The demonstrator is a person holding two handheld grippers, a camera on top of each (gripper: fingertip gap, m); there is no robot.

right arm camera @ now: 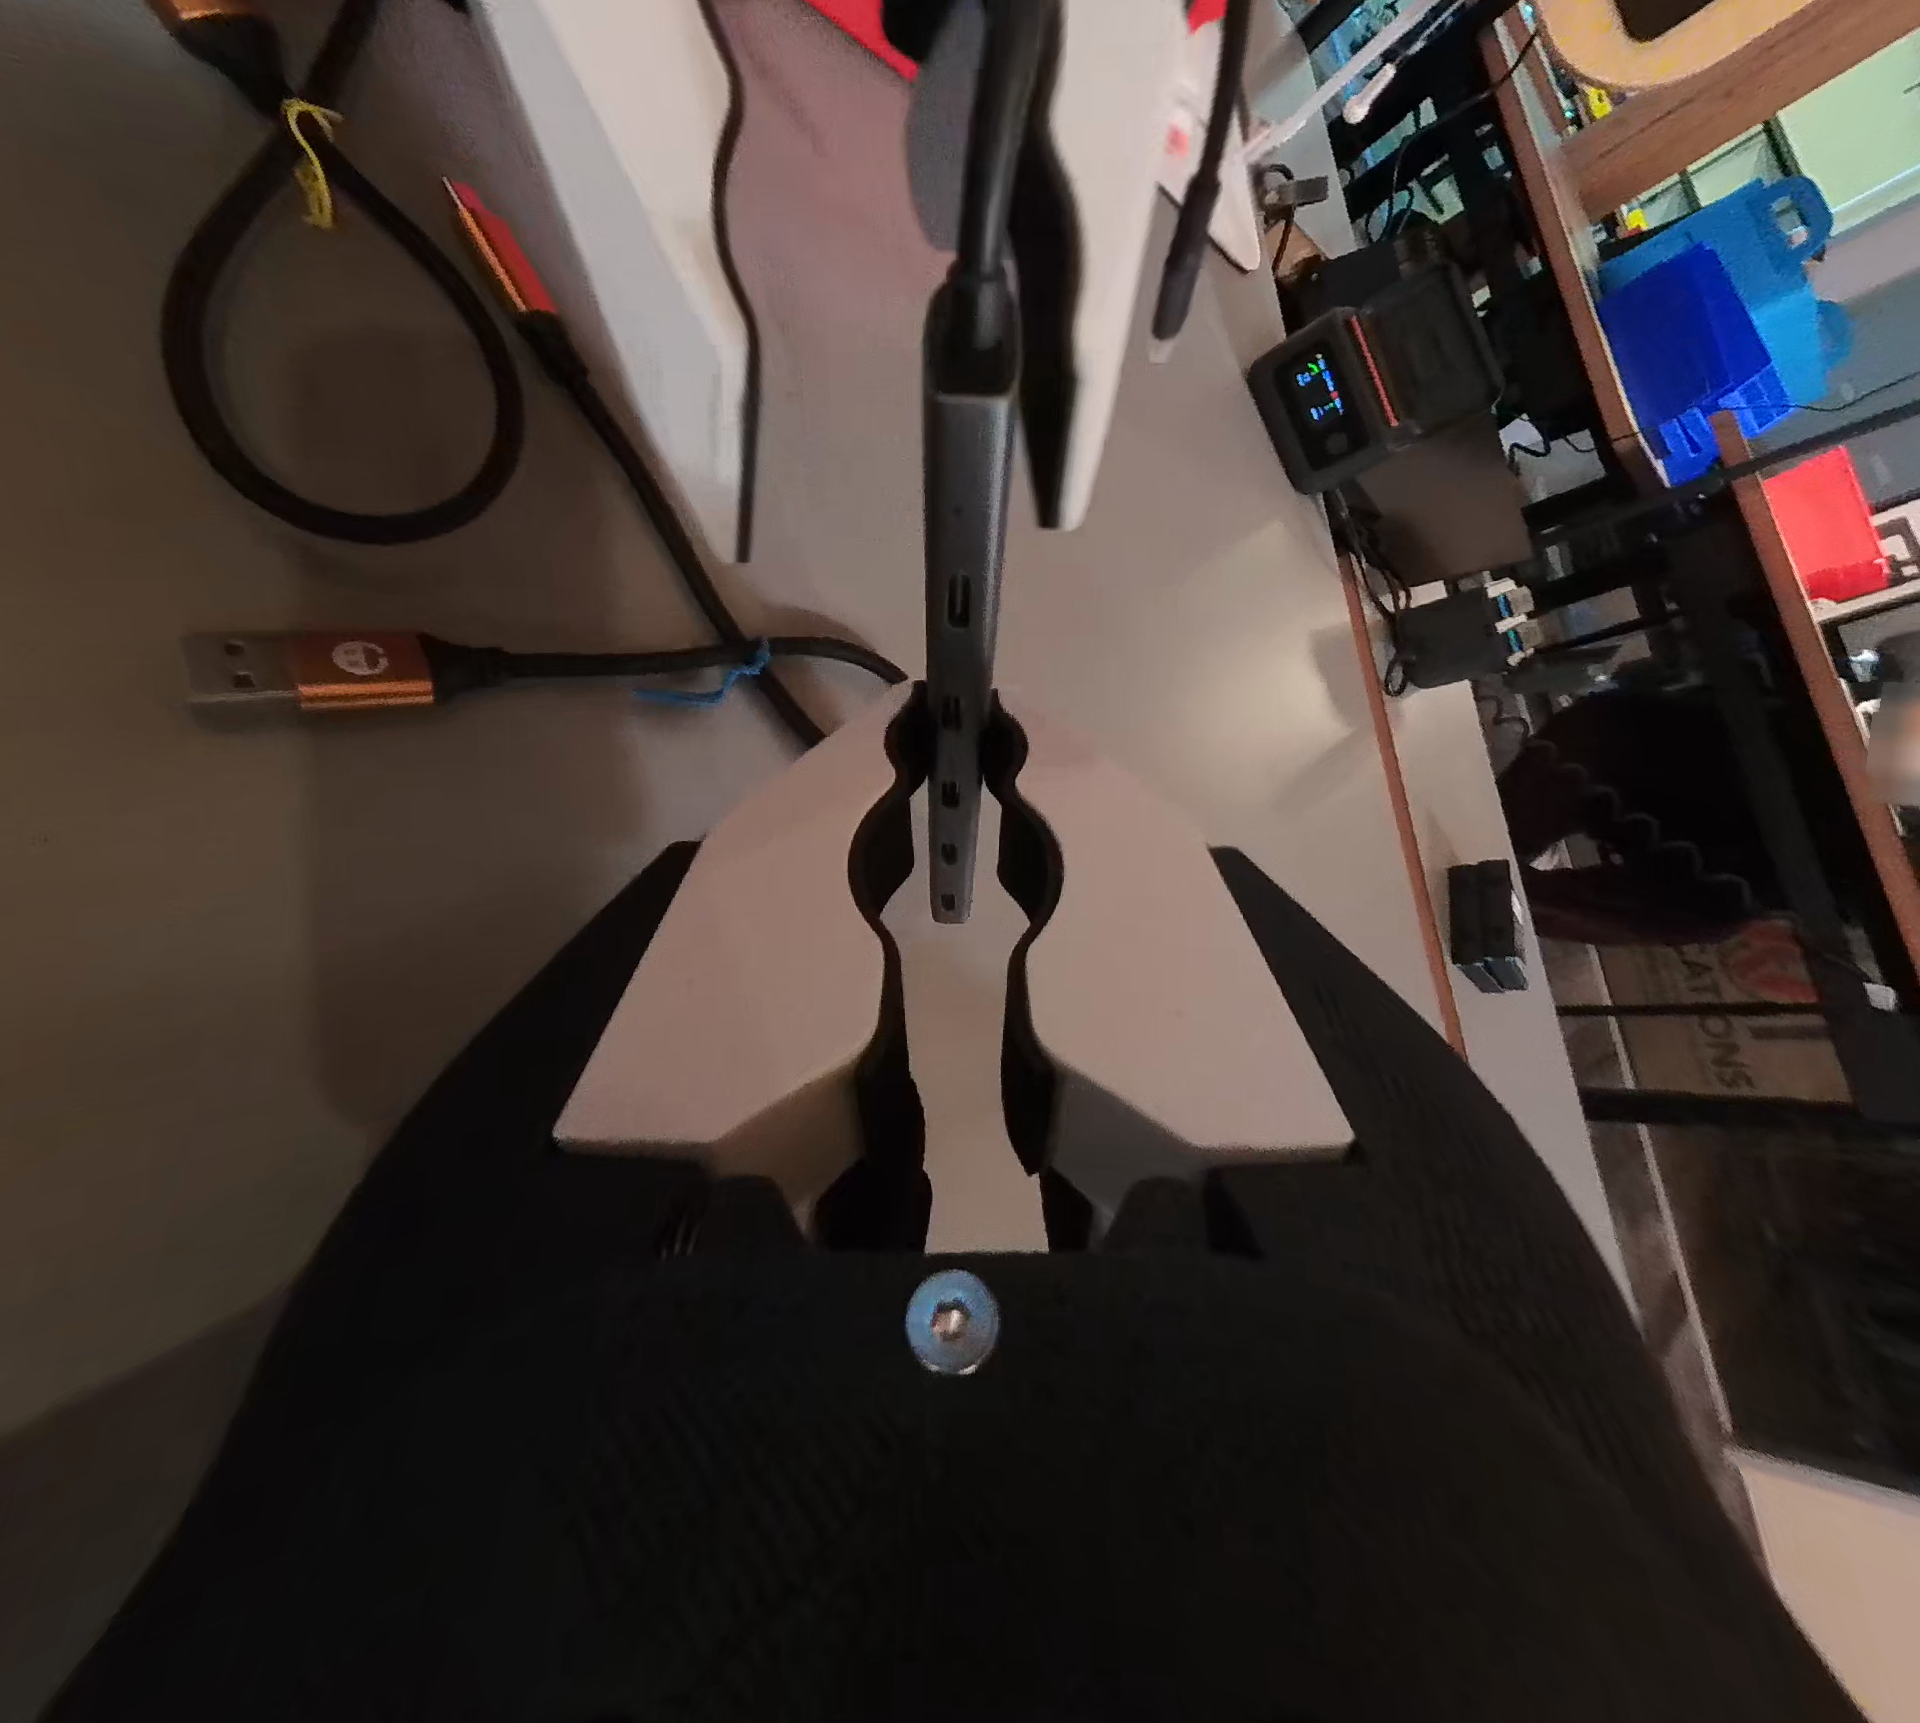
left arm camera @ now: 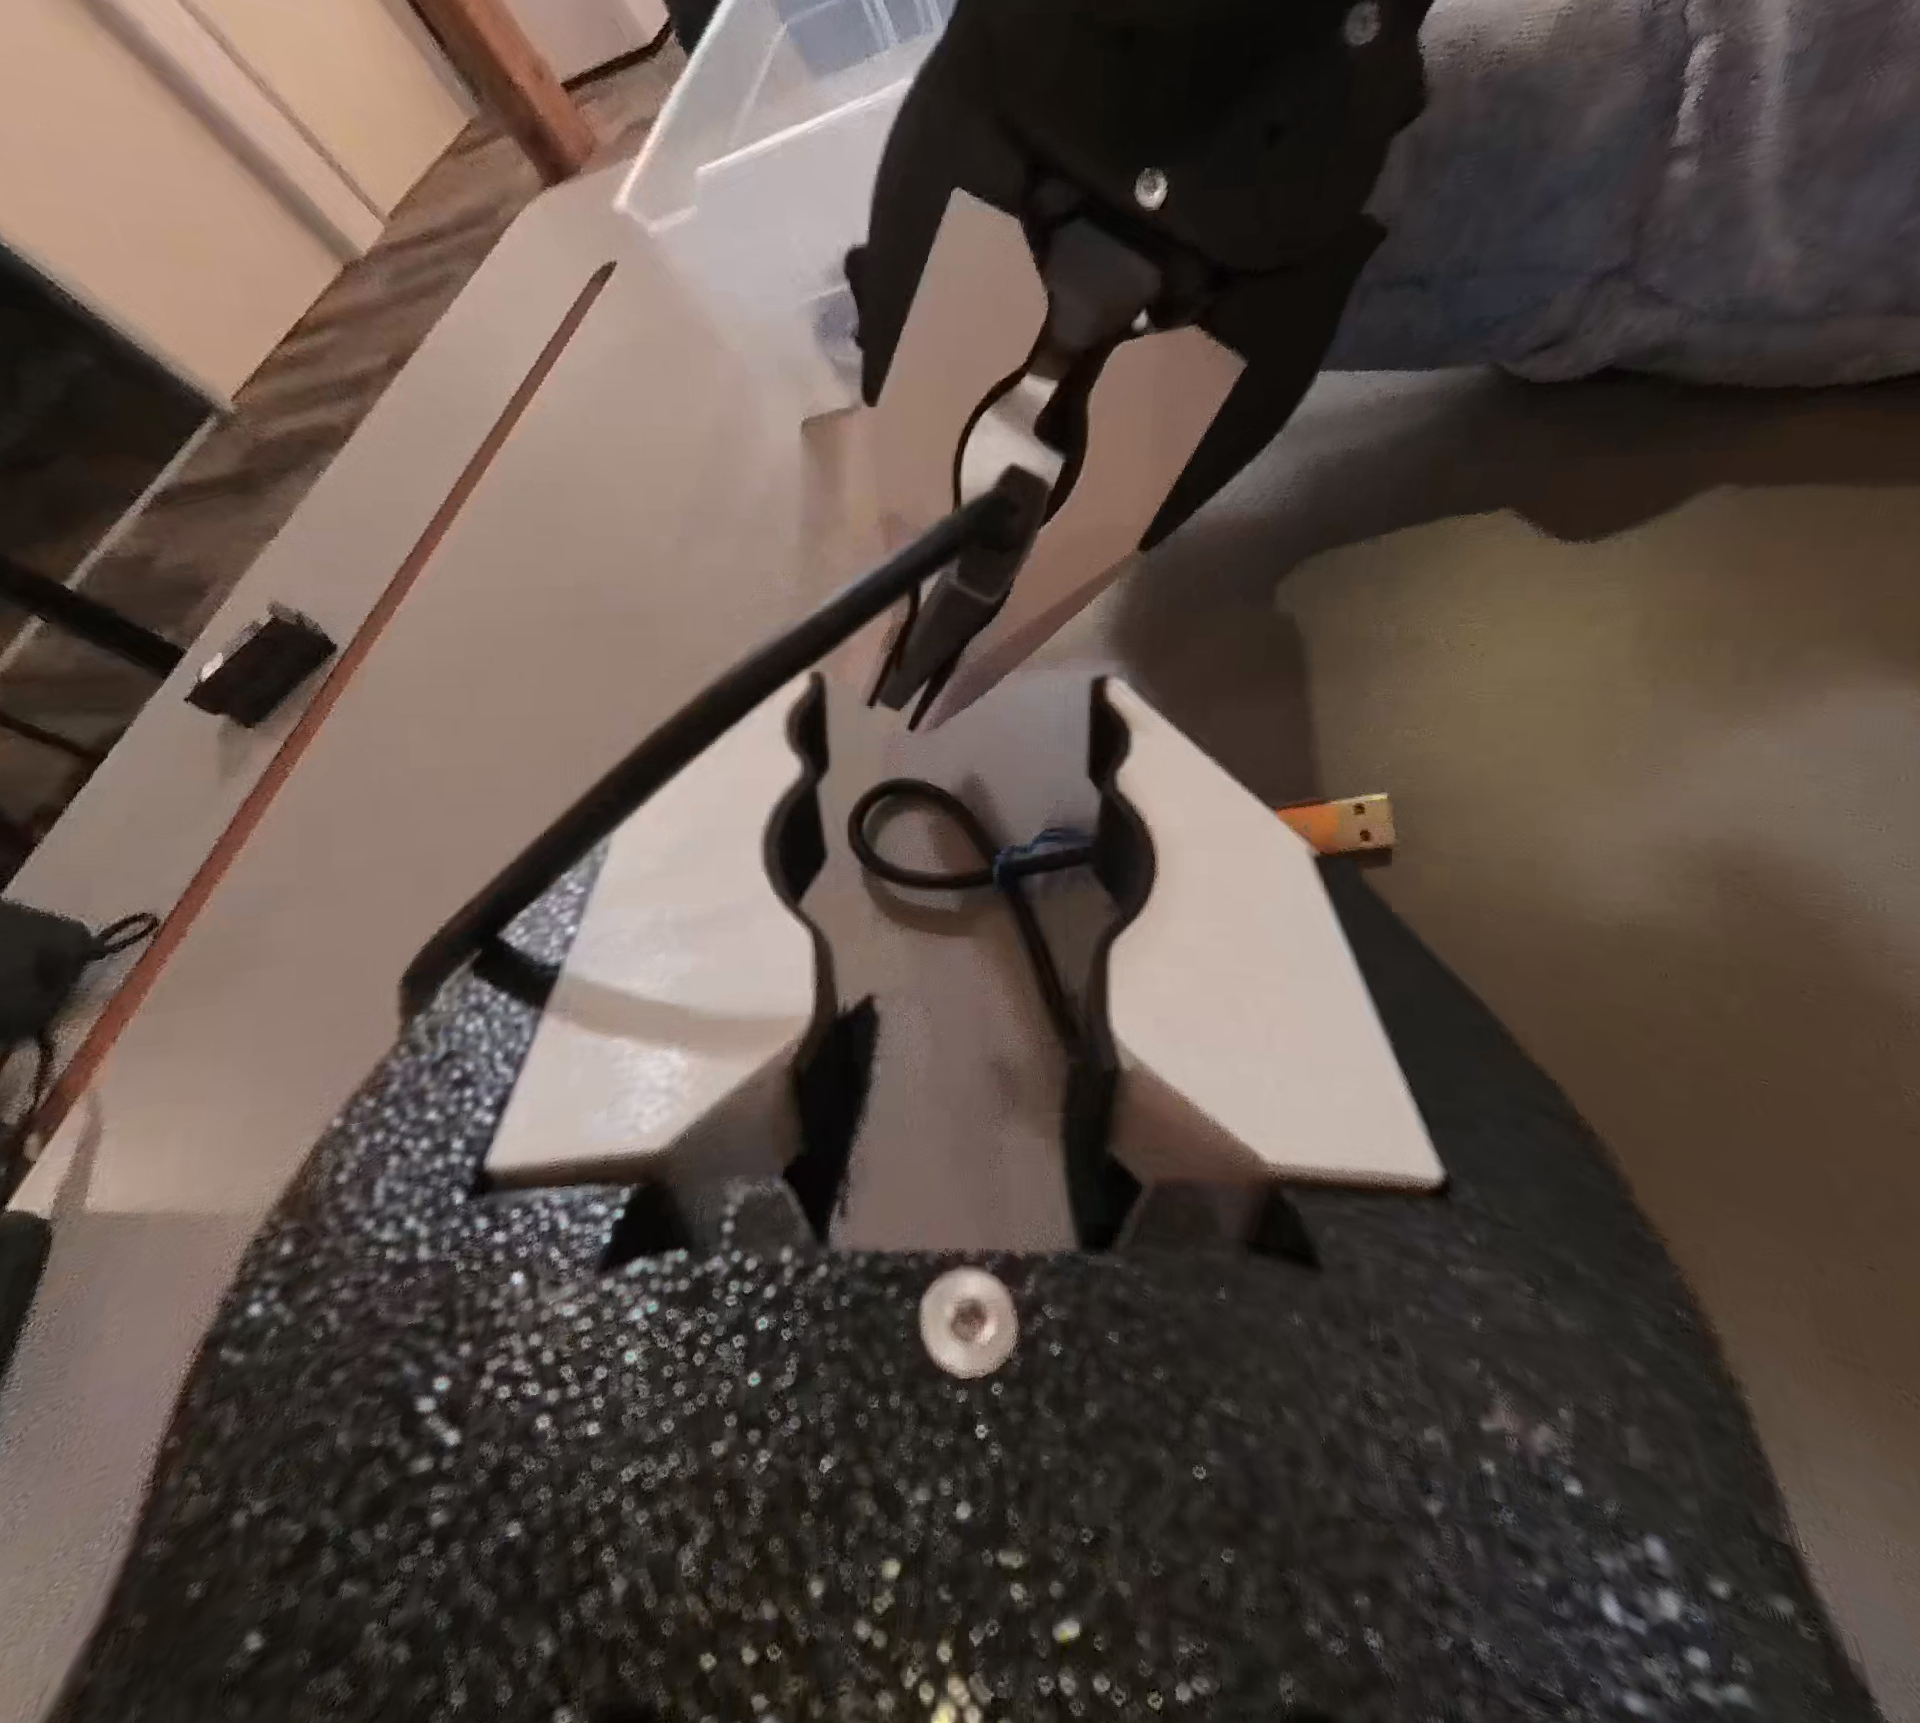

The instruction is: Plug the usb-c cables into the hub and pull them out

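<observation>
Right gripper (right arm camera: 956, 707): jaws narrow, clamped at the tips on the slim grey metal hub (right arm camera: 966, 530), held edge-on above the surface with its row of ports turned toward the camera. Left gripper (left arm camera: 956, 697): jaws apart with nothing between them, hovering just short of the hub's free end.

Below the hub, on the pale surface (right arm camera: 156, 946): a black braided cable with an orange-collared plug and a blue twist tie (right arm camera: 312, 671), loosely looped. Farther from the hub on the same side: a second black braided cable with a yellow tie (right arm camera: 312, 156).

Step in hand, by the look of it: fetching a cable's small plug with the left gripper. To do it well: grip the plug by its collar, not the cord. Keep the hub steady. Line the plug up square with a port before pushing, then push straight, without twisting. Pull out the same way, along the port's axis.
</observation>
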